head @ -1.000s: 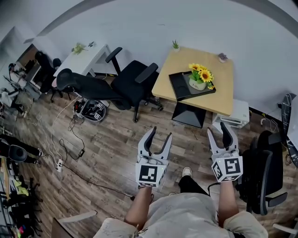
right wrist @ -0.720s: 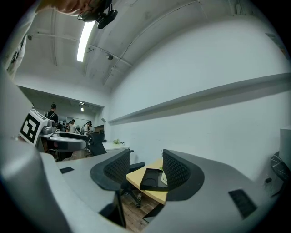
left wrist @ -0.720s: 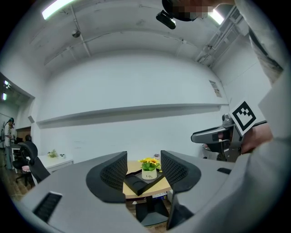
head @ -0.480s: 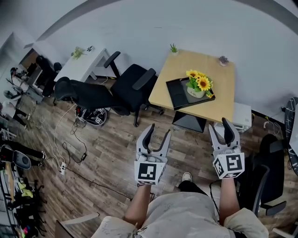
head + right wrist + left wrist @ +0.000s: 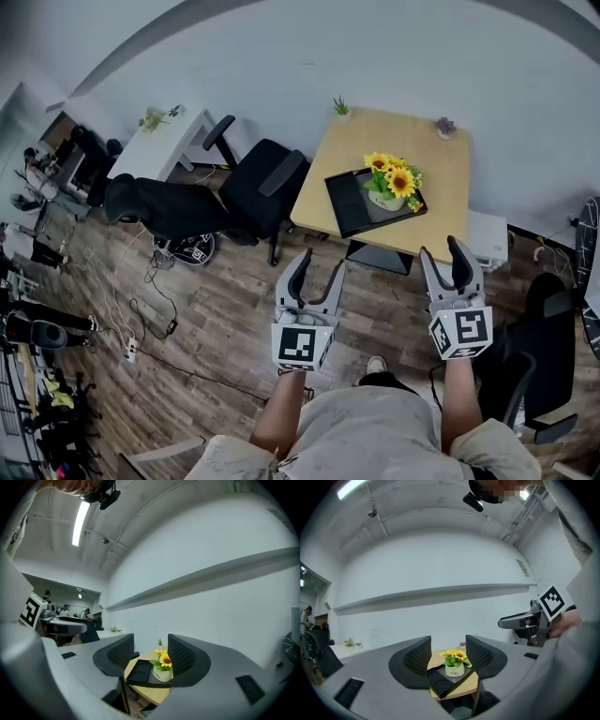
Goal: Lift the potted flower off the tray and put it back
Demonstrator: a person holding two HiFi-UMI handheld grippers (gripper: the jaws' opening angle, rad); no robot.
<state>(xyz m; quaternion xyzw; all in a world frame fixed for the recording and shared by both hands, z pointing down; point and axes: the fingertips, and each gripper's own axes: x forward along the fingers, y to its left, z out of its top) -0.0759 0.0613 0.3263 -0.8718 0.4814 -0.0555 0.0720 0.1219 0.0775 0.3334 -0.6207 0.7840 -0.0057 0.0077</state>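
Observation:
A white pot of yellow sunflowers (image 5: 392, 181) stands on the right half of a black tray (image 5: 349, 199), which lies on a small wooden table (image 5: 450, 178) by the white wall. Both grippers are held level, short of the table and above the wooden floor. The left gripper (image 5: 315, 272) is open and empty; the right gripper (image 5: 446, 258) is open and empty too. In the left gripper view the potted flower (image 5: 455, 663) shows far off between the jaws, on the tray (image 5: 440, 685). The right gripper view frames the same flower (image 5: 163, 665) and tray (image 5: 139, 671) between its jaws.
Two black office chairs (image 5: 258, 184) stand left of the table, beside a white desk (image 5: 159, 141). Two tiny plants (image 5: 340, 108) sit at the table's far corners. A white box (image 5: 487, 240) lies under the table's right side; another dark chair (image 5: 548, 337) is at the right.
Both grippers and the person have moved forward toward the table; the table, tray and flower now appear nearer and lower in the head view. The jaws have kept the same opening.

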